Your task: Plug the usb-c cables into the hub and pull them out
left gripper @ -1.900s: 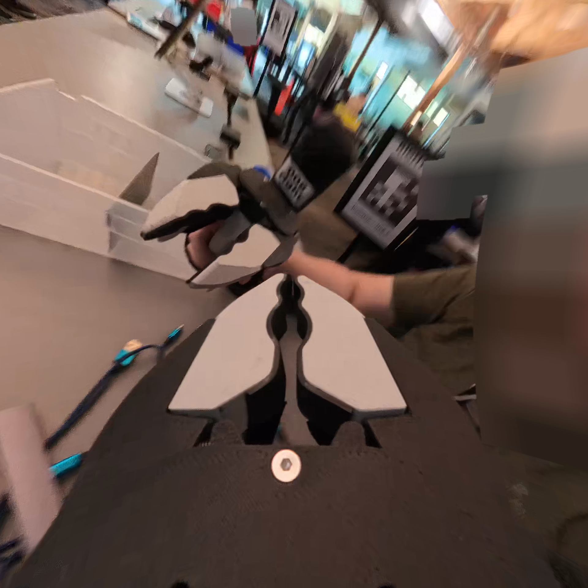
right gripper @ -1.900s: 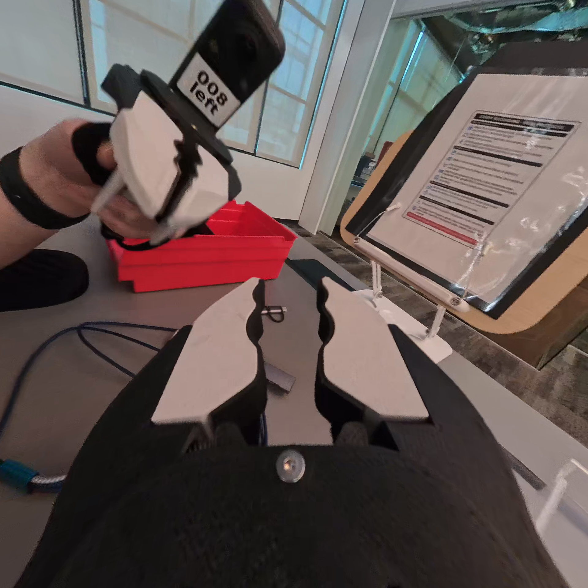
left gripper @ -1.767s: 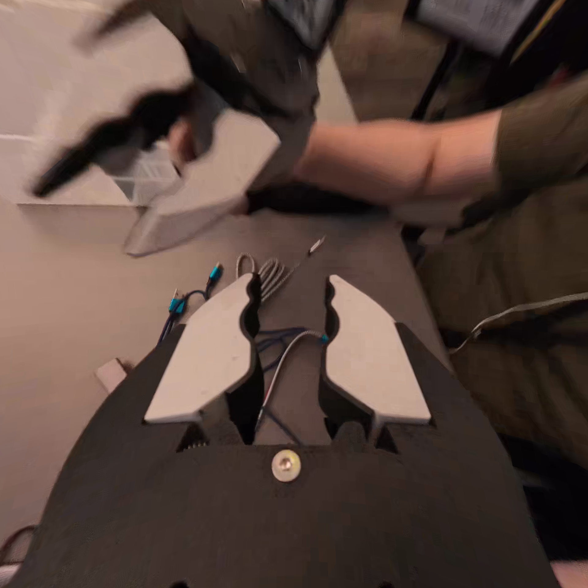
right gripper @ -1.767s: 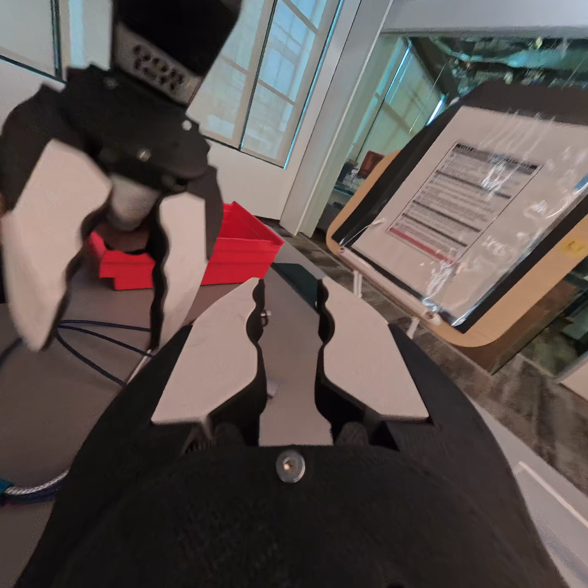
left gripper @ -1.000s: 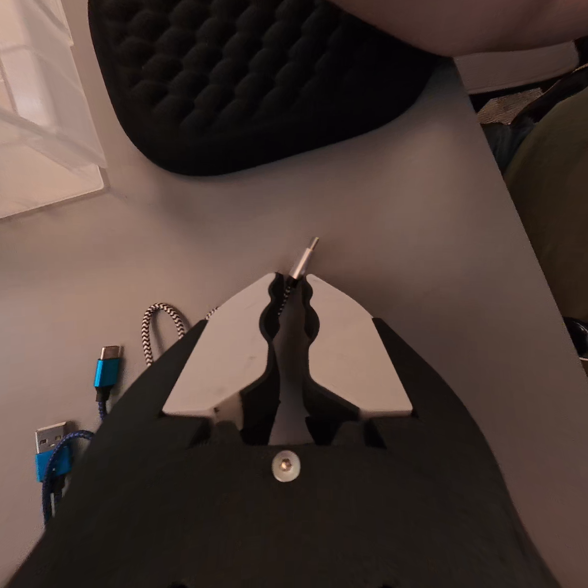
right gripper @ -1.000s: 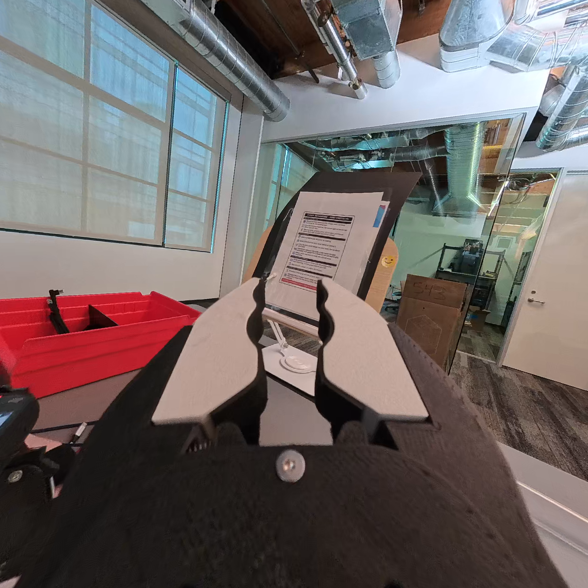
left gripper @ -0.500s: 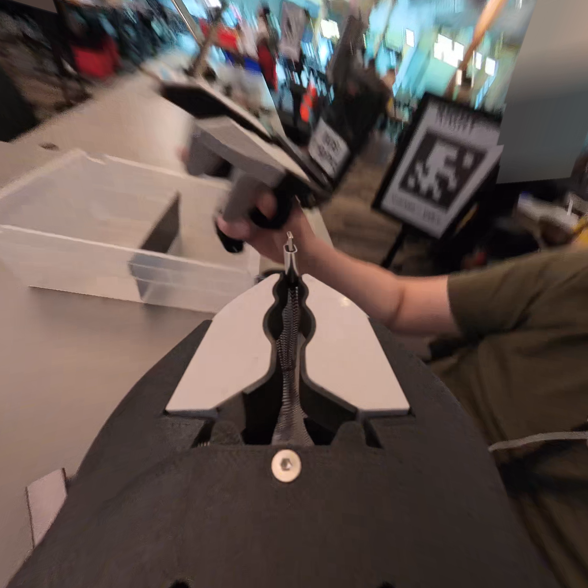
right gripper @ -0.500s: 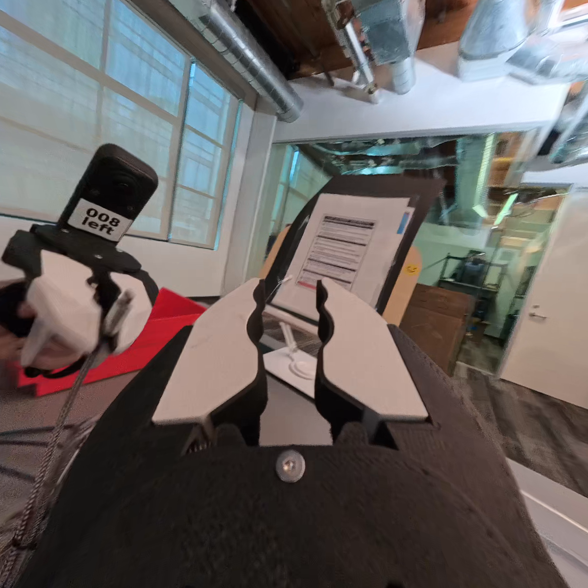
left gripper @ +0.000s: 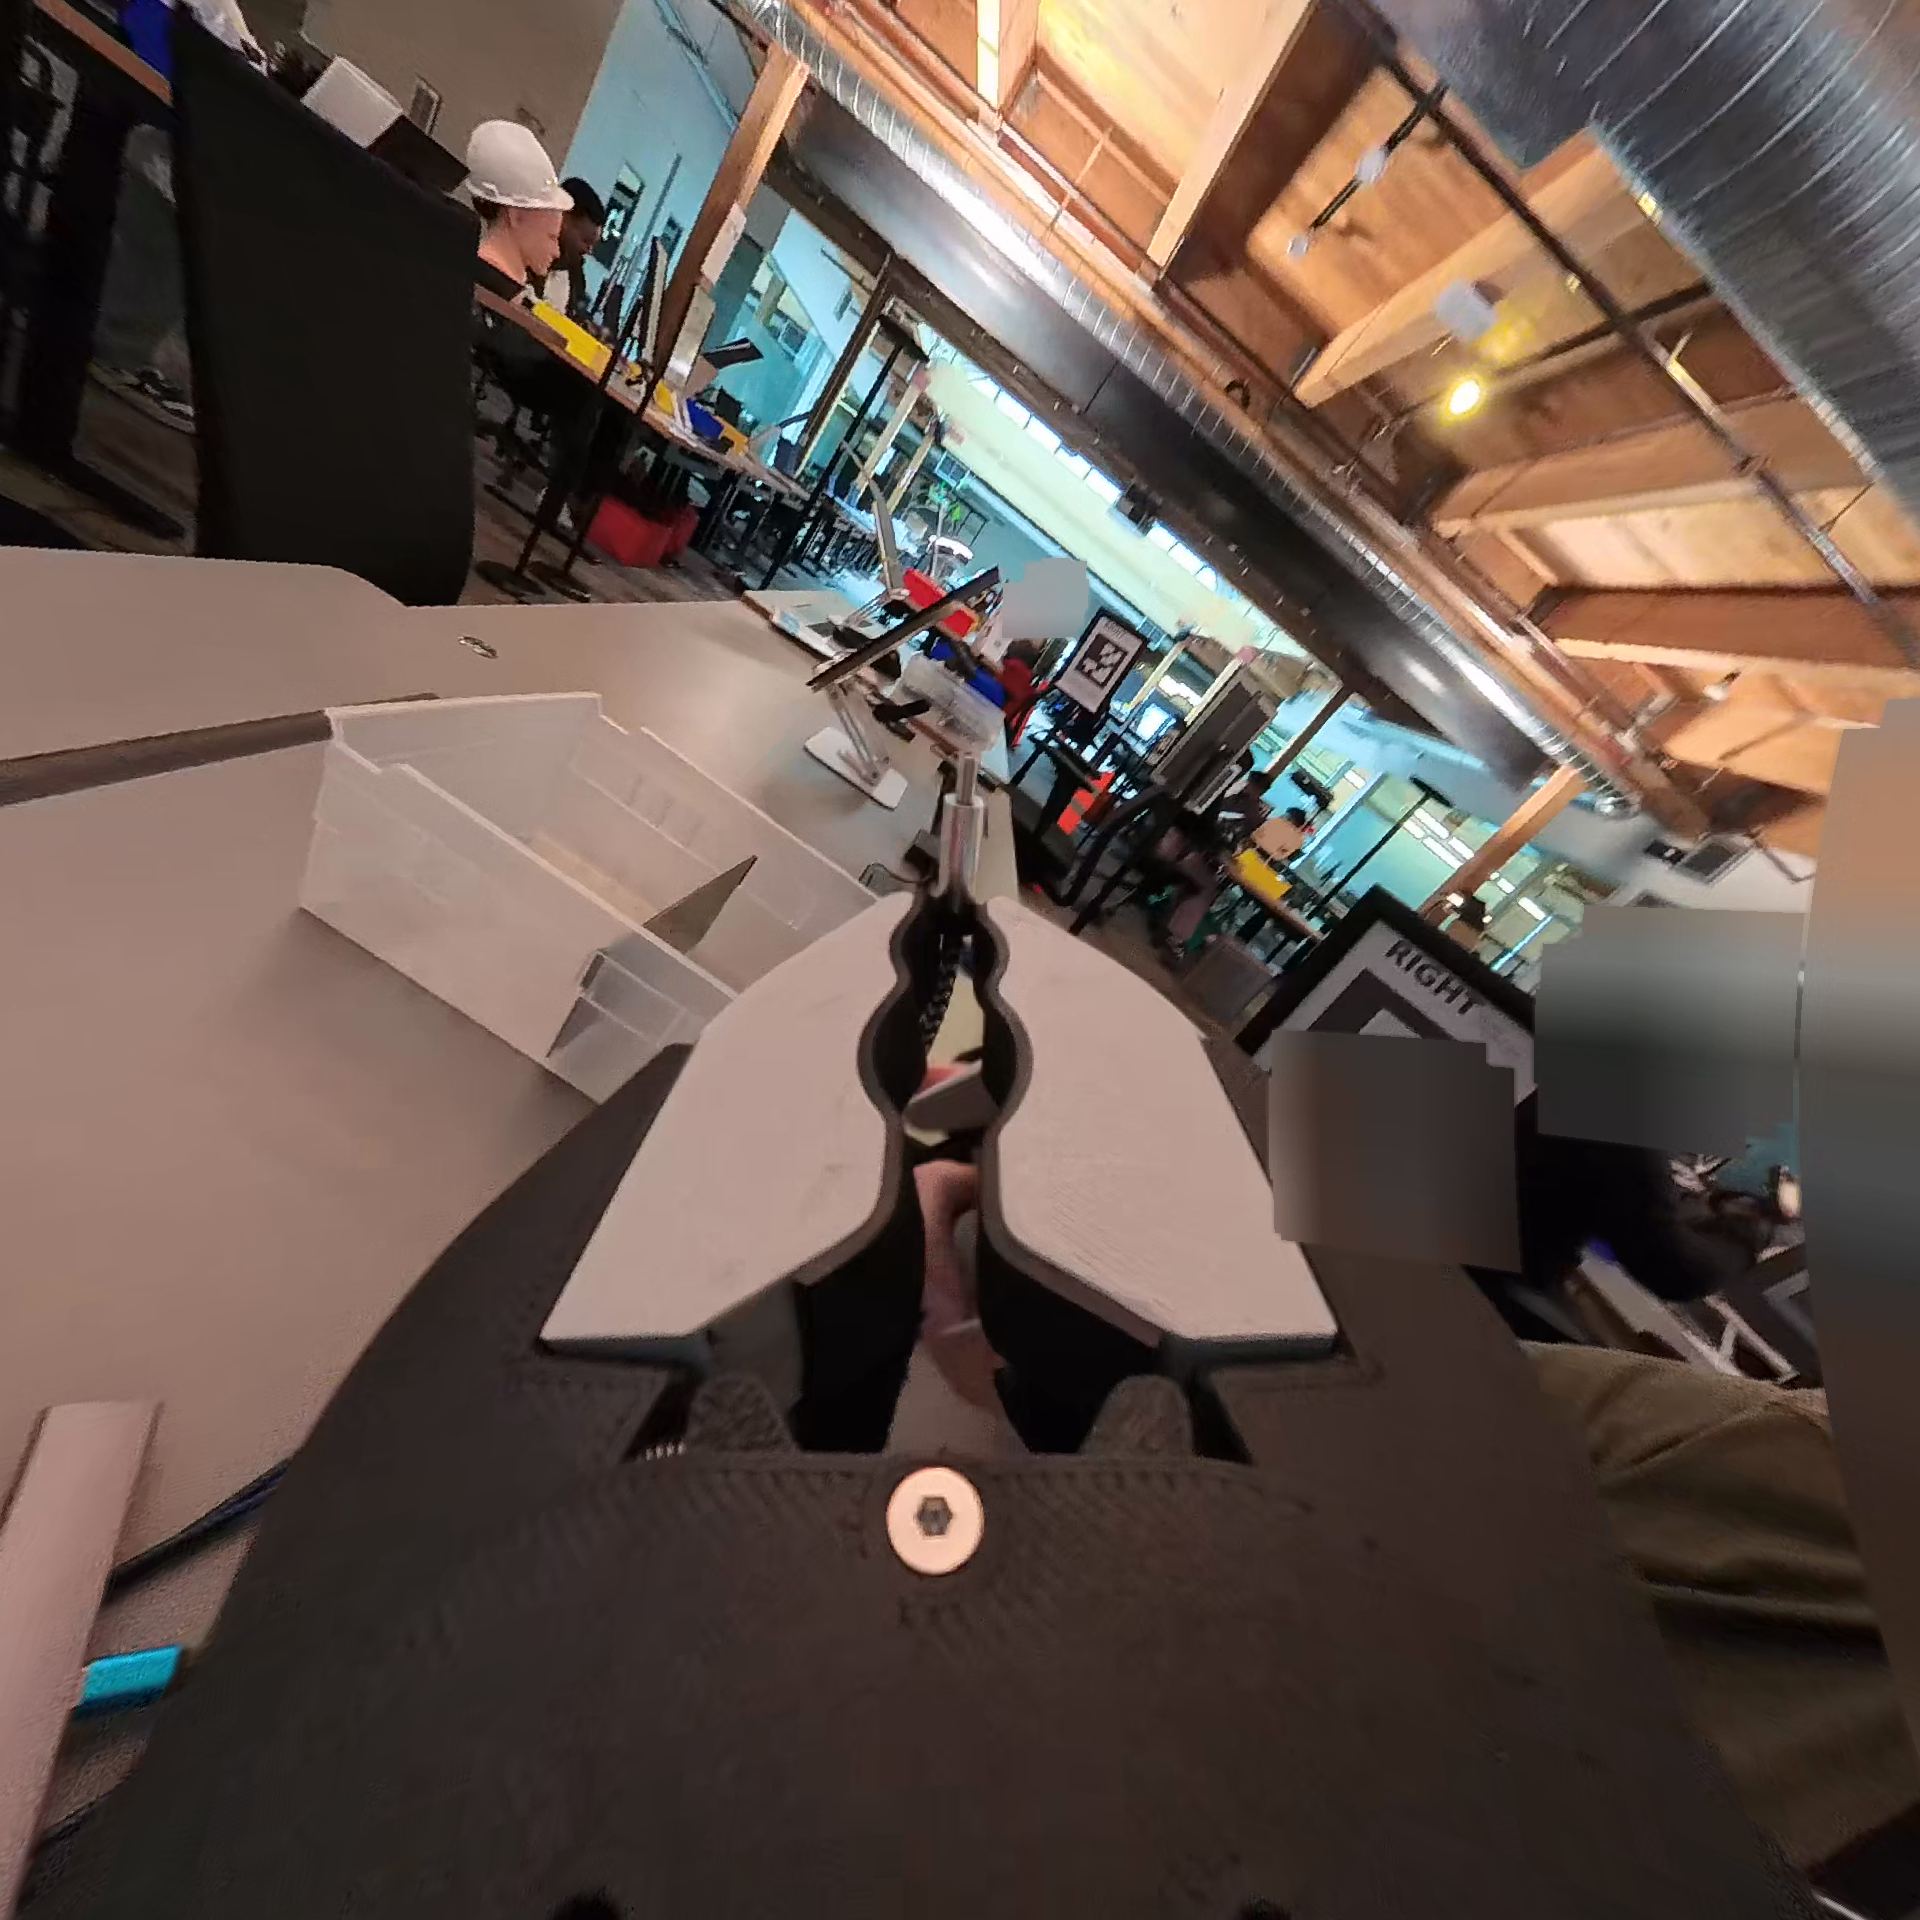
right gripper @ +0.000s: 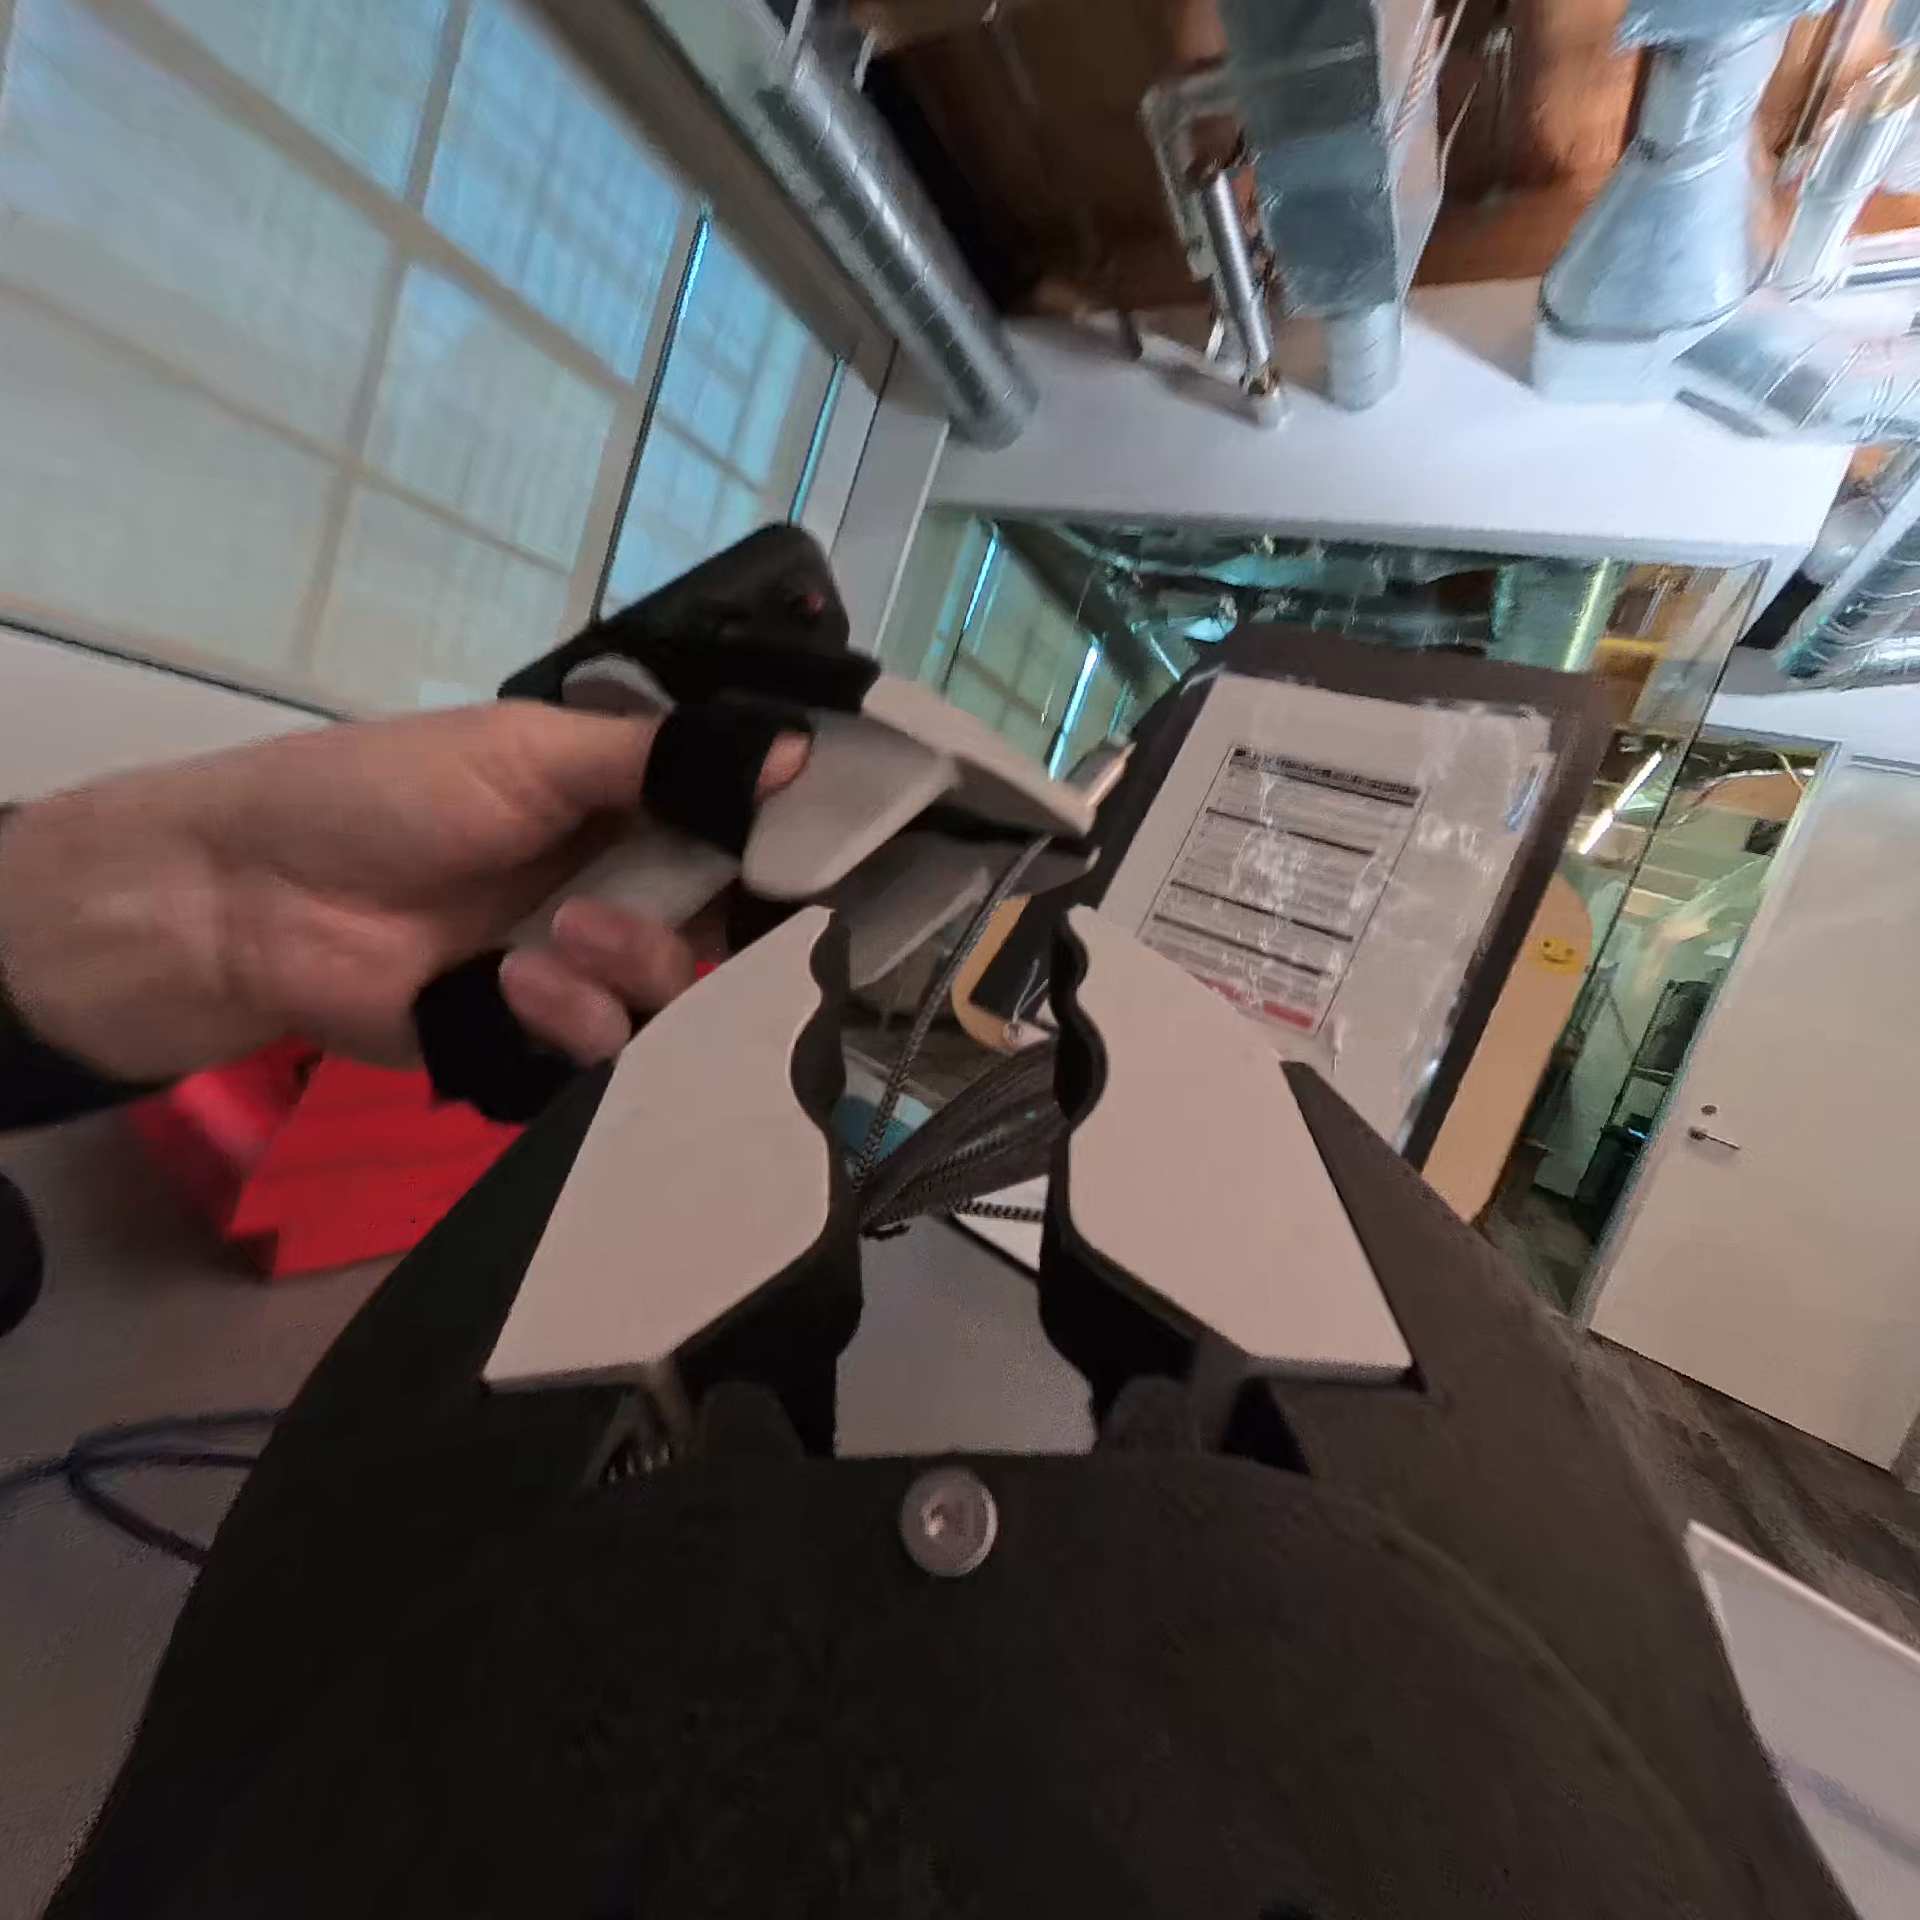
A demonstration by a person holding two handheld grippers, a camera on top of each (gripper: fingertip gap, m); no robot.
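Observation:
My left gripper (left gripper: 948, 912) is shut on a black-and-white braided cable (left gripper: 940, 987). Its silver usb-c plug (left gripper: 961, 831) sticks out past the tips, raised off the table. In the right wrist view the left gripper (right gripper: 1081, 821), held by a hand (right gripper: 312, 883), hovers just beyond my right gripper (right gripper: 945, 935), which is open and empty. The braided cable (right gripper: 914, 1049) hangs from the left gripper down between the right fingers to a bundled coil (right gripper: 977, 1143). I cannot make out the hub for certain.
A clear plastic bin (left gripper: 540, 831) stands on the grey table (left gripper: 208, 1091) at the left. A pale flat block (left gripper: 52, 1558) and a blue plug (left gripper: 130, 1673) lie at the lower left. A red bin (right gripper: 353, 1164), a blue cable (right gripper: 104, 1475) and a standing sign board (right gripper: 1299, 883) show in the right wrist view.
My left gripper closed on the braided cable on the table, lifted it, and moved close in front of the right gripper. The cable now hangs between the right fingers, which stayed open.

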